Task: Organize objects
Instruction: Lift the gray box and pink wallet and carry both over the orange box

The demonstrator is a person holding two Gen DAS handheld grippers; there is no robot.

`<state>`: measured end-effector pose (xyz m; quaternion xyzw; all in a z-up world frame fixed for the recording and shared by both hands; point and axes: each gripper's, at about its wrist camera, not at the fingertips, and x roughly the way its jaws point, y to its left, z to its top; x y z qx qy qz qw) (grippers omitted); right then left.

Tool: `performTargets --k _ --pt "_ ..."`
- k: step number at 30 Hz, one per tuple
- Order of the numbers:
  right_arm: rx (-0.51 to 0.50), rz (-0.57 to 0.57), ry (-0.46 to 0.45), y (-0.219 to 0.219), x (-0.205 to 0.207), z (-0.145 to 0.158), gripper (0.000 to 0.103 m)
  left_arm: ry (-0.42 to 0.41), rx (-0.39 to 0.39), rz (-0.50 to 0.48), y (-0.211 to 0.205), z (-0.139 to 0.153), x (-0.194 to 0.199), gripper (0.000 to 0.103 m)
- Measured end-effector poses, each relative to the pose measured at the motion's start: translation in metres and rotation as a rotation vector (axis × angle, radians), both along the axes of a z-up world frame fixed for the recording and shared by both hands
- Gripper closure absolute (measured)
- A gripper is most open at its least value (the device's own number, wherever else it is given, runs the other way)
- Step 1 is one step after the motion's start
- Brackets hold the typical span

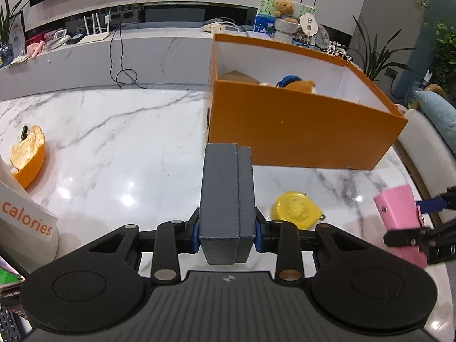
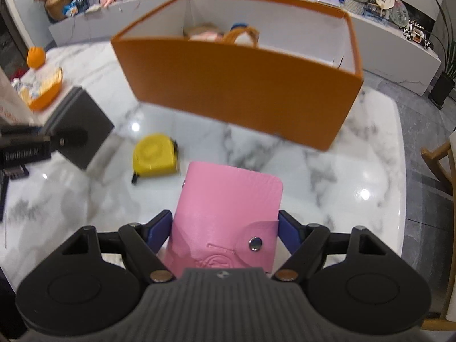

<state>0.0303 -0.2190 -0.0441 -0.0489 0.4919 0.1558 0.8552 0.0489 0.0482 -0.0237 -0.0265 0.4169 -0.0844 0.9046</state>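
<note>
Two hand-held grippers are each clamped on something above the white marble tabletop [image 1: 114, 148]. From the left wrist view, the left hand-held gripper [image 1: 227, 225] has its blue-tipped fingers pressed against the sides of a dark grey rectangular box [image 1: 226, 196], which juts forward toward twelve o'clock. The big open orange cardboard box with white inside walls [image 1: 299, 131] stands on the tabletop at about one o'clock, and a brown plush toy with a blue band [image 1: 299, 84] and a tan flat item lie inside it. A round yellow tape measure [image 1: 296, 209] lies on the tabletop at three o'clock of the grey box, near the orange box's front wall. A hollow orange peel half [image 1: 28, 156] sits at nine o'clock.

From the right wrist view, the right hand-held gripper [image 2: 225, 228] is closed on a pink leather snap-button card wallet [image 2: 228, 211], gripped at both edges. The tape measure [image 2: 155, 155] lies at eleven o'clock of the wallet, and the orange box [image 2: 236, 85] stands at twelve o'clock.
</note>
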Motion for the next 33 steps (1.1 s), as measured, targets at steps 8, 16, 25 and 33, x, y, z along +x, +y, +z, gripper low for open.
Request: performTargets --k 8,16,25,33 --pt "0.097 -0.04 -0.068 -0.003 0.014 0.037 0.024 -0.049 -0.033 -0.013 -0.004 0.025 0.001 0.064" --pt "0.201 -0.085 -0.185 -0.013 0.03 0.096 0.024 -0.13 -0.049 -0.065 -0.022 0.07 0.022 0.064" --pt "0.245 -0.153 -0.274 -0.029 0.062 0.136 0.024 -0.237 -0.054 -0.127 -0.059 0.122 0.073 0.064" --pt "0.225 -0.183 -0.295 -0.032 0.09 0.132 0.024 -0.235 -0.047 -0.167 -0.089 0.126 0.107 0.064"
